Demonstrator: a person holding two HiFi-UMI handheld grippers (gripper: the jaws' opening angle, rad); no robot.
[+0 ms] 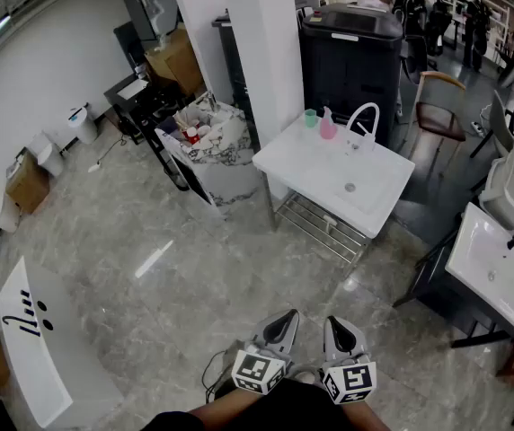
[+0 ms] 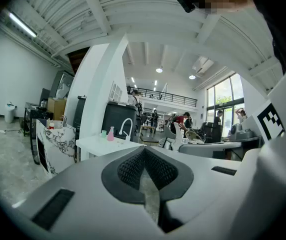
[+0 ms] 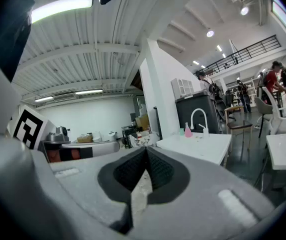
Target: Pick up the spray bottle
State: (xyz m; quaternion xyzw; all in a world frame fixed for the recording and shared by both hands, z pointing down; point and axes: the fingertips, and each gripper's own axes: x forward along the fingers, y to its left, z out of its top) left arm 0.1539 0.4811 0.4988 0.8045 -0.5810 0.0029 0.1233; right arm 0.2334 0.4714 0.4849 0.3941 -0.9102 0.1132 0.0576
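Approach step. Your left hand-held gripper (image 1: 284, 320) and right hand-held gripper (image 1: 337, 326) are both pressed together, empty. Pink spray bottle (image 1: 327, 125) sits far ahead on sink (image 1: 279, 164). Walk up, spread one, pinch it.

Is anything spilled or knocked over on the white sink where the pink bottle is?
Nothing stands out. The pink spray bottle stands upright at the back of the white sink, beside the green cup and near the white faucet. No spill shows on the basin.
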